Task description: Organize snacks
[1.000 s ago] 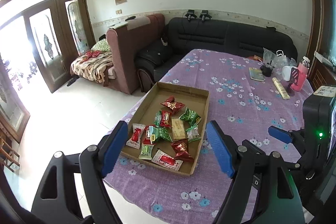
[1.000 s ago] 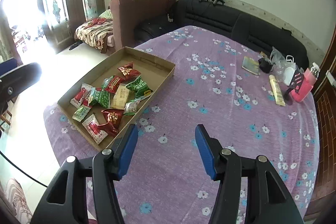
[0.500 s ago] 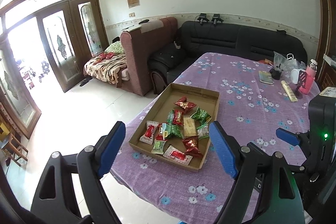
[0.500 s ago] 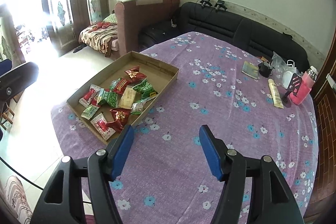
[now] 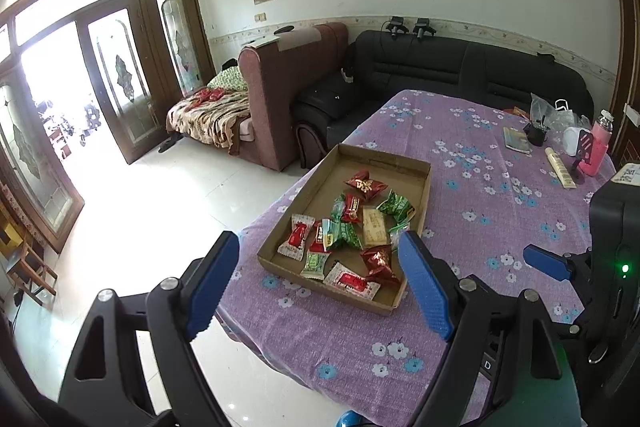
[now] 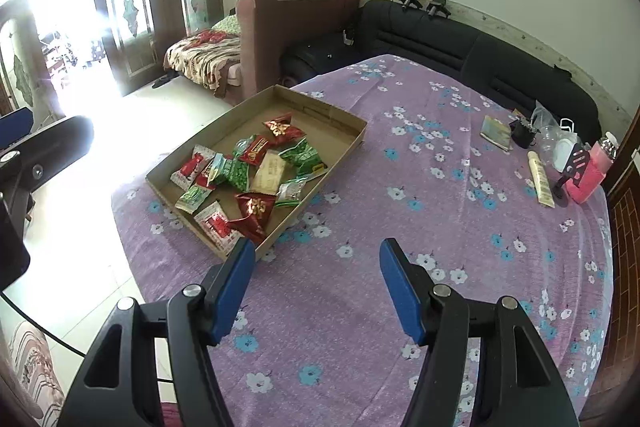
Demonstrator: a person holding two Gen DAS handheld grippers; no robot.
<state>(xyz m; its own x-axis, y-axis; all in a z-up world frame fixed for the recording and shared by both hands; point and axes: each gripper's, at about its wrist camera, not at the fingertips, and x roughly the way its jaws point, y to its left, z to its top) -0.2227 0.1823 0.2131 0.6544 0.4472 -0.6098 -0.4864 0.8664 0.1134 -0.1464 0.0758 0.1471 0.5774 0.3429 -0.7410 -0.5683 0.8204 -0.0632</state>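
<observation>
A shallow cardboard tray (image 5: pixel 412 163) (image 6: pixel 340 115) sits near the left edge of the purple flowered table. It holds several wrapped snacks: red packets (image 5: pixel 366 185) (image 6: pixel 282 129), green packets (image 5: pixel 396 207) (image 6: pixel 304 155) and a tan bar (image 5: pixel 374 225) (image 6: pixel 270 173). My left gripper (image 5: pixel 318 285) is open and empty, held high and back from the tray's near end. My right gripper (image 6: pixel 318 287) is open and empty above the bare cloth, to the right of the tray's near corner. It also shows in the left wrist view (image 5: pixel 548 265).
At the table's far right stand a pink bottle (image 6: pixel 592 171), a phone stand (image 6: pixel 574 167), a tube (image 6: pixel 540 177), a booklet (image 6: pixel 496 133) and a black cup (image 6: pixel 522 133). A black sofa (image 5: pixel 440 67) and brown armchair (image 5: pixel 288 79) lie beyond the table. The table edge drops to white floor on the left.
Both grippers have pulled back and up from the table, so the tray looks smaller and farther. Both stay open. The snacks have not moved.
</observation>
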